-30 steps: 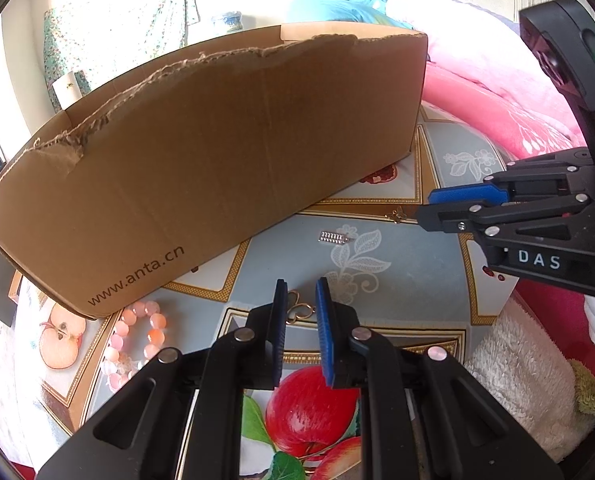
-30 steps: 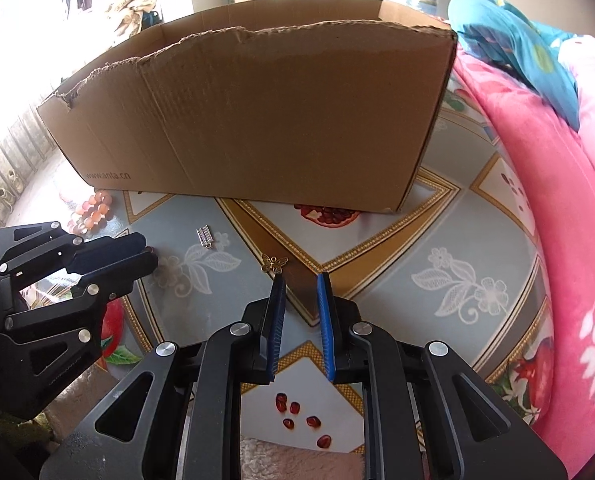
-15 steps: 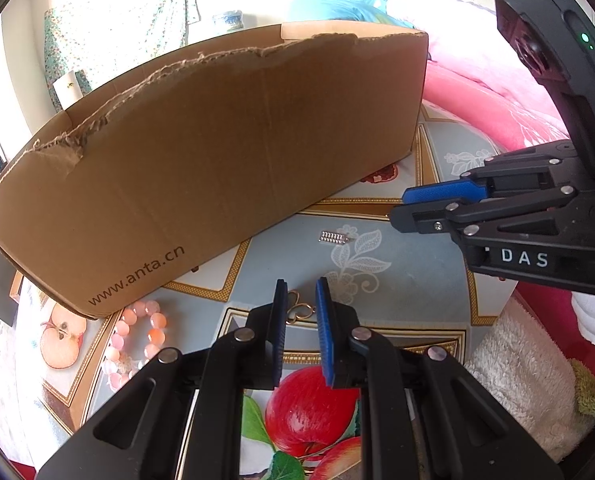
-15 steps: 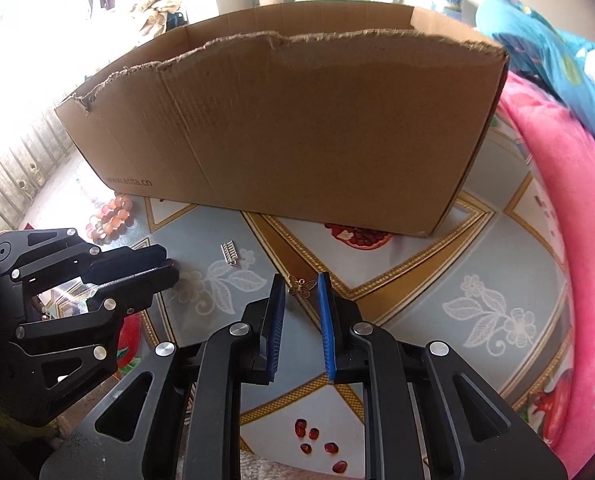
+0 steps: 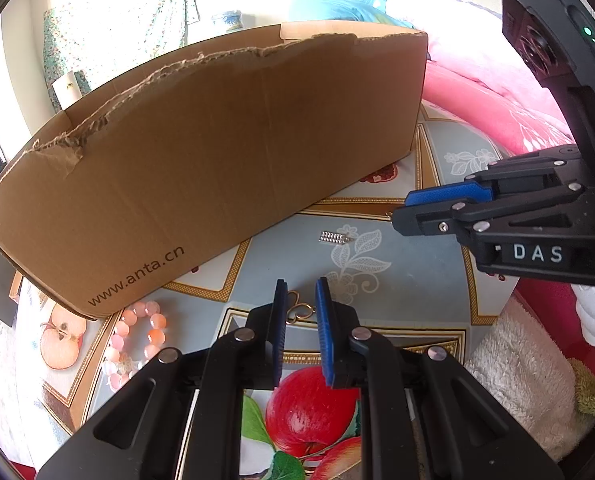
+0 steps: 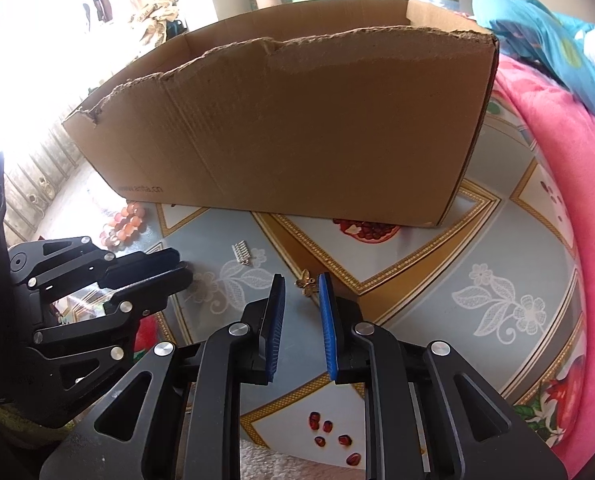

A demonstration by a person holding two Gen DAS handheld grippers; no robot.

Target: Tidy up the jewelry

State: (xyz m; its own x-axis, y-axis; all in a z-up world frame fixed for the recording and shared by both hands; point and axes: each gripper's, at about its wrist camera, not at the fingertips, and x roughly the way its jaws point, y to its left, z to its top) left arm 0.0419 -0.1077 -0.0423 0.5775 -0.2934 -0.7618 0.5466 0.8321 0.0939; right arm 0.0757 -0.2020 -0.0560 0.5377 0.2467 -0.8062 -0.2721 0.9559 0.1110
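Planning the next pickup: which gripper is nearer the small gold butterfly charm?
Right. The right gripper has the gold butterfly charm just ahead, in line with the gap between its open fingers. The left gripper sits off to the charm's left, over a gold ring piece.

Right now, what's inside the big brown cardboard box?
Only the big brown cardboard box's bare inner walls show above its torn front edge. The front wall covers its floor, so any contents are hidden.

Matt torn-edged cardboard box [image 5: 217, 152] — glossy printed tablecloth [image 6: 437, 280], shiny metal clasp [image 5: 332, 237]
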